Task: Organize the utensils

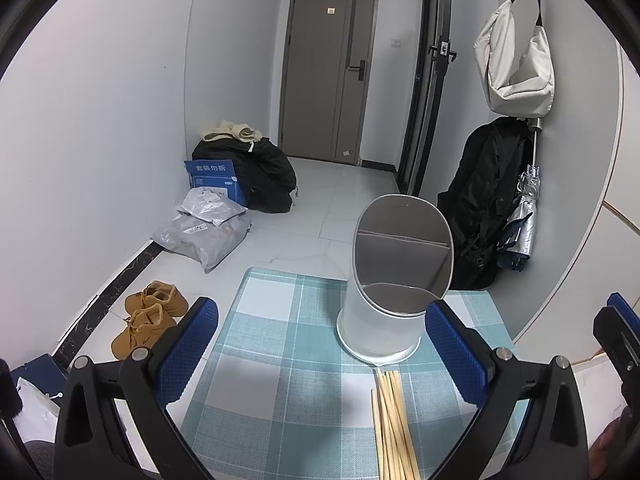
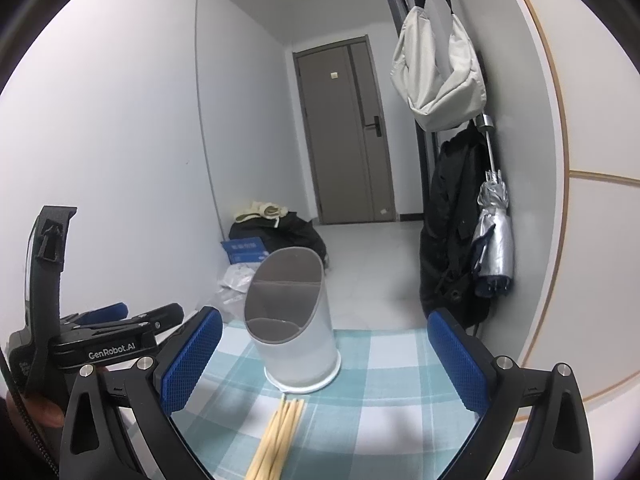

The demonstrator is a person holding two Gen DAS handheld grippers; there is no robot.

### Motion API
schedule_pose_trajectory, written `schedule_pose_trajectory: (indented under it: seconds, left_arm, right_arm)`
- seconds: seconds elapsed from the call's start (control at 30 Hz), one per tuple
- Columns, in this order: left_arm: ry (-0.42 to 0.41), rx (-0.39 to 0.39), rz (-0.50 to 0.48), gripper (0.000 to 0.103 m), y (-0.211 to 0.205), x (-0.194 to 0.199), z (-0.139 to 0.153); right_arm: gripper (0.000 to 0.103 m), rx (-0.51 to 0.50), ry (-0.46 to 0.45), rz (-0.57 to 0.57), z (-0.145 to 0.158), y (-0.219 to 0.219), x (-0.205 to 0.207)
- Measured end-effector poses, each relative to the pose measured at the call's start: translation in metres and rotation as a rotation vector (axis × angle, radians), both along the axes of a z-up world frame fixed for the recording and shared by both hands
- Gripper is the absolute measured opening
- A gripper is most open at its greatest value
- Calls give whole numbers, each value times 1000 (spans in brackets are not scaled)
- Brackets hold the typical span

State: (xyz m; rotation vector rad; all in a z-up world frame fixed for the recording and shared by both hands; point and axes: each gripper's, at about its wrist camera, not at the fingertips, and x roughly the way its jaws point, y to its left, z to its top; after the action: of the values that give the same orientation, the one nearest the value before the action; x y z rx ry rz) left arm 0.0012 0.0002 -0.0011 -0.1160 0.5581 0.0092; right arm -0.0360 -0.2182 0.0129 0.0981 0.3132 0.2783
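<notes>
A white utensil holder (image 1: 384, 312) with a slanted oval mouth and an inner divider stands on the blue-checked tablecloth (image 1: 280, 360); it looks empty. A bundle of light wooden chopsticks (image 1: 394, 424) lies flat just in front of it. My left gripper (image 1: 320, 352) is open and empty, above the cloth, with the chopsticks between its blue pads. In the right wrist view the holder (image 2: 296, 328) stands ahead and the chopsticks (image 2: 276, 440) lie below. My right gripper (image 2: 326, 360) is open and empty. The left gripper (image 2: 100, 336) shows at the left.
The table's far edge (image 1: 288, 274) drops to a tiled floor with tan shoes (image 1: 148, 320), grey parcels (image 1: 204, 232) and a blue box (image 1: 214, 180). A black coat (image 2: 448, 248), silver umbrella (image 2: 494, 232) and white bag (image 2: 440, 72) hang on the right wall.
</notes>
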Motion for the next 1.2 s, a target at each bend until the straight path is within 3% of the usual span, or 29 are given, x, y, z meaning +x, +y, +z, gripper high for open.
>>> schedule_pose_trajectory:
  seconds: [1.2]
  left_arm:
    - [28, -21, 8, 102, 4, 3, -3]
  right_arm:
    - [103, 4, -3, -16, -2, 2, -2]
